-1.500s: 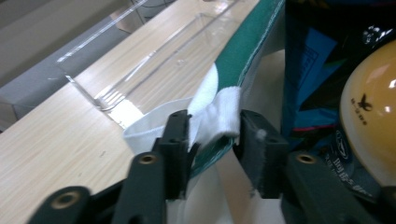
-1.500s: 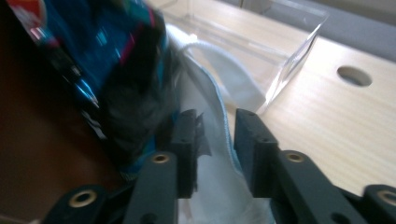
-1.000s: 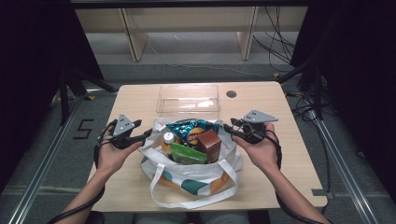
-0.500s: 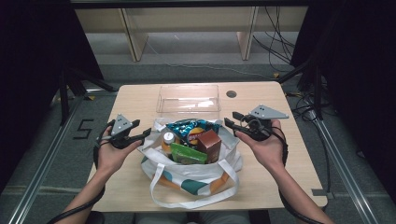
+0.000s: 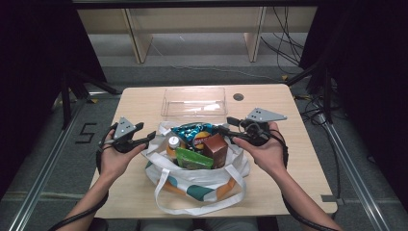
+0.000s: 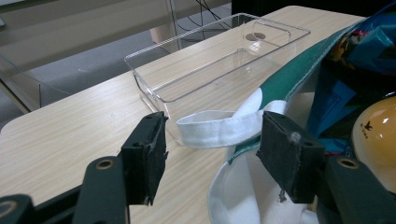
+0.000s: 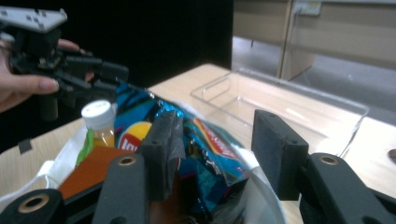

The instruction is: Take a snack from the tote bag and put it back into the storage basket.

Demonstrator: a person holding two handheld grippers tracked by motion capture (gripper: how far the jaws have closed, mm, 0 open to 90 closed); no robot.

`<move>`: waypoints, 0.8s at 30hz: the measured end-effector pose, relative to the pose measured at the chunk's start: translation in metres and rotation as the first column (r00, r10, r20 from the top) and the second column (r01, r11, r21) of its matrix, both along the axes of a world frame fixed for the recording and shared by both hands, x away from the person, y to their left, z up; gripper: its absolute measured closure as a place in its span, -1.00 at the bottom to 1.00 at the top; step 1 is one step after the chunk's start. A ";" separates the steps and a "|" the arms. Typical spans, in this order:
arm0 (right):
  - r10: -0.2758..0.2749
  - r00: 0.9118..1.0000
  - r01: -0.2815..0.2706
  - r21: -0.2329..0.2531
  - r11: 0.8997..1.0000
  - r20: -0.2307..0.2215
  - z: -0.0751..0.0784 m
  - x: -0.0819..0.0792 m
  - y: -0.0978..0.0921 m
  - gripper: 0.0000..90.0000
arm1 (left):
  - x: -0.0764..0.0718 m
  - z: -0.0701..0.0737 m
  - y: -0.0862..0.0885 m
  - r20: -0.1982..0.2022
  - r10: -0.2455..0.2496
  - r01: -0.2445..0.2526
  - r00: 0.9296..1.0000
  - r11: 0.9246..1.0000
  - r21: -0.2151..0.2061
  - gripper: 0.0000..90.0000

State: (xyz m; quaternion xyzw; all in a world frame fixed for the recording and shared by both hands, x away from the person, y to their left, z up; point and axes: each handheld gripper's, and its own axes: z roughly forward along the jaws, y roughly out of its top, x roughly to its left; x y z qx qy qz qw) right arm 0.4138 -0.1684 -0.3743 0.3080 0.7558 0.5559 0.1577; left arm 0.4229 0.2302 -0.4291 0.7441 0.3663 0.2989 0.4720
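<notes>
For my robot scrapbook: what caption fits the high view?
Two open grippers flank a tote bag of snacks.

Desk [image 5: 298, 159]: pale matt wood grain. Tray [image 5: 194, 102]: clear glossy plastic. Bag [image 5: 202, 179]: white woven cloth. Chip packet [image 5: 191, 133]: shiny foil. Jaws faced with matt black foam.

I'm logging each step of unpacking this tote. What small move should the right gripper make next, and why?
Probably lower the right gripper a little and shut on the blue chip bag. Its jaws stand open just above that bag, which sits on top of the tote bag, and the clear tray behind is empty.
</notes>
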 end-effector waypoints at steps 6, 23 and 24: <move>-0.009 0.999 0.008 -0.014 1.000 -0.038 -0.005 0.010 0.004 0.20 | 0.001 0.001 -0.001 0.004 0.003 -0.003 1.000 1.000 -0.007 -0.13; 0.004 0.998 -0.008 -0.073 0.997 -0.057 -0.020 0.023 0.013 0.44 | 0.001 -0.001 -0.002 0.001 0.001 -0.001 1.000 1.000 -0.005 -0.15; 0.010 0.998 -0.014 -0.075 0.997 -0.057 -0.020 0.023 0.014 0.47 | 0.001 -0.001 -0.002 0.000 0.002 -0.002 1.000 1.000 -0.007 -0.15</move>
